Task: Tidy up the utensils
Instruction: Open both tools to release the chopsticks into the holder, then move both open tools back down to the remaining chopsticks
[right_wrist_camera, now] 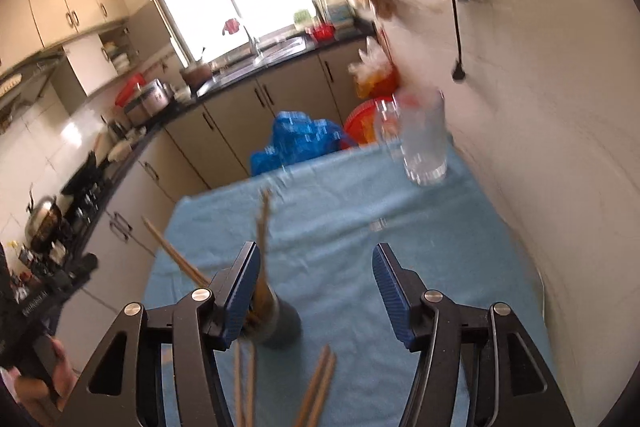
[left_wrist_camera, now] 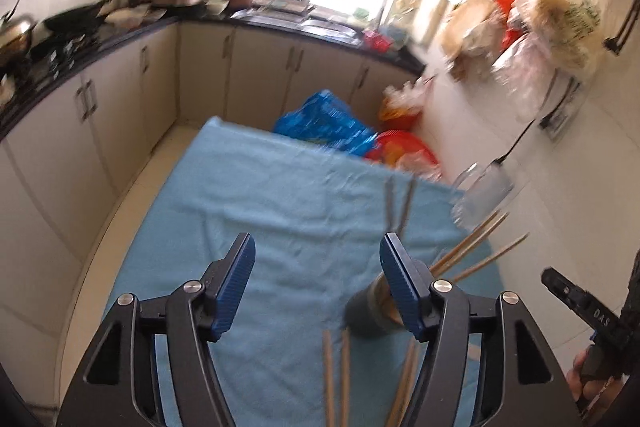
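A dark cylindrical holder (left_wrist_camera: 370, 311) stands on the blue cloth (left_wrist_camera: 260, 195) with several wooden chopsticks (left_wrist_camera: 472, 247) sticking out of it. More chopsticks (left_wrist_camera: 336, 379) lie loose on the cloth in front of it. My left gripper (left_wrist_camera: 318, 283) is open and empty, with its right finger just in front of the holder. In the right wrist view the holder (right_wrist_camera: 280, 323) sits beside my left finger, and loose chopsticks (right_wrist_camera: 316, 387) lie near the frame's bottom. My right gripper (right_wrist_camera: 316, 291) is open and empty above the cloth (right_wrist_camera: 352, 227).
A clear glass jar (right_wrist_camera: 424, 143) stands at the far right of the cloth, also in the left wrist view (left_wrist_camera: 480, 195). Blue (left_wrist_camera: 324, 123) and red bags sit beyond the table. A white wall (right_wrist_camera: 560, 147) runs along the right; kitchen counters (left_wrist_camera: 80, 67) are to the left.
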Available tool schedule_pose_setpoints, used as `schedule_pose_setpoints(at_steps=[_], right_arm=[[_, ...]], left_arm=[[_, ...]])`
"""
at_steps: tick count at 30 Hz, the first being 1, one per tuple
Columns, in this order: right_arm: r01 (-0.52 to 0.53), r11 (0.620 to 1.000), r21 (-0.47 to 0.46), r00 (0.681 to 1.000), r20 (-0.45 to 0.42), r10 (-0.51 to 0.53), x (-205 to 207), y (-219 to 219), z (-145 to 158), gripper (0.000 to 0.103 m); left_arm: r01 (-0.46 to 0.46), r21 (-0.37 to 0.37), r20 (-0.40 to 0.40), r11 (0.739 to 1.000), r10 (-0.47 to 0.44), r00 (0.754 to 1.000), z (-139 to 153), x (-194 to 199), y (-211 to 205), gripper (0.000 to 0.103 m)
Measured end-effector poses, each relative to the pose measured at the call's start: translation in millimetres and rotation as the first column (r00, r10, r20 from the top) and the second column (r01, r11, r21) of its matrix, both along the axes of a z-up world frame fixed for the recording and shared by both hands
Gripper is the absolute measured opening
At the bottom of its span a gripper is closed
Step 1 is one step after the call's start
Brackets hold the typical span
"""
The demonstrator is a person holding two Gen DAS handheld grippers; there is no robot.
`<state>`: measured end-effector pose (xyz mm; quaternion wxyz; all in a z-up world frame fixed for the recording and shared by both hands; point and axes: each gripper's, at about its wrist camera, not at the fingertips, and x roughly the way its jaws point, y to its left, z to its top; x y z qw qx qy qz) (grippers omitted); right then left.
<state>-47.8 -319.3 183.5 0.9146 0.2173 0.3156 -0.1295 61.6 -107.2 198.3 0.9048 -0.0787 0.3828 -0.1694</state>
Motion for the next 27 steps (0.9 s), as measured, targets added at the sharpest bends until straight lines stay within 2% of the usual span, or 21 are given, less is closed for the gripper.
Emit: schedule_pose_setpoints(at_steps=[6,9,12,17,21,22,27], right_arm=[[-0.017,0.997,0.075,0.990,-0.137,0.027,-32.2,5.9,-66.7,0.060],[-0.011,0.989,0.146,0.981,-0.192,0.039,-49.5,10.8,-96.9,0.051],[-0.027,0.983,0.182,0.974,-0.218,0.067,-66.1,21.9,-117.1,0.050],[-0.043,0.970,0.241,0.959,-0.262,0.107,-81.6,39.8,-144.2,0.050],[-0.055,0.968,0.244,0.957,-0.263,0.121,-81.9,43.8,-143.8,0.049],[-0.052,0.972,0.228,0.957,-0.267,0.113,-82.3,44.1,-142.3,0.049],[-0.045,0.964,0.261,0.948,-0.293,0.123,-79.0,47.6,-148.8,0.049]], left_arm=[[-0.016,0.064,-0.140,0.998,0.025,0.990,-66.3,-37.5,17.6,0.064],[-0.031,0.085,-0.168,0.996,0.045,0.985,-96.3,-69.0,25.5,0.064],[-0.022,0.120,-0.193,0.993,0.045,0.980,-120.2,-98.9,25.0,0.064],[0.074,0.168,-0.235,0.983,-0.033,0.971,-134.1,-122.1,8.7,0.064],[0.081,0.179,-0.204,0.981,-0.043,0.978,-128.2,-127.4,5.9,0.064],[0.080,0.179,-0.205,0.981,-0.042,0.978,-128.9,-128.5,6.9,0.064],[0.088,0.183,-0.213,0.979,-0.047,0.976,-129.8,-123.3,8.2,0.064]])
